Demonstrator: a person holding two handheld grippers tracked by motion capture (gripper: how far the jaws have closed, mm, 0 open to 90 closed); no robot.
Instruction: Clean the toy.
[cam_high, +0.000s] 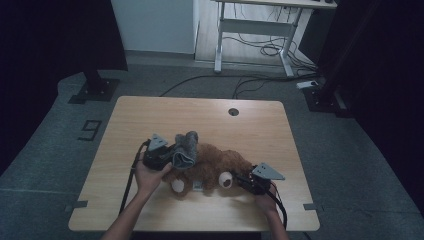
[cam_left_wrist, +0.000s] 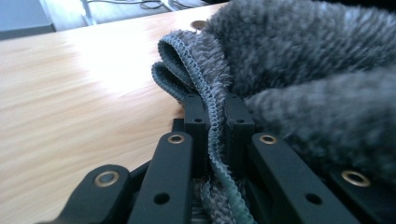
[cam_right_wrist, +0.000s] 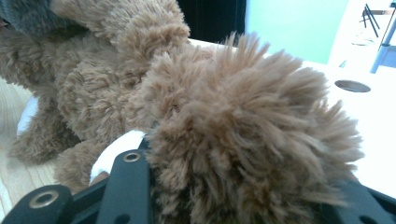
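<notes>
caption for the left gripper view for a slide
Left gripper shut on the stitched edge of a grey fleece cloth above the wooden table.

Cloth atop plush bear's left end, table beneath.

Plush bear brown, paw pads white. Fuzzy cloth grey, hem stitching teal-grey. Desk pale wood grain. Left tool black, brass rivets.
</notes>
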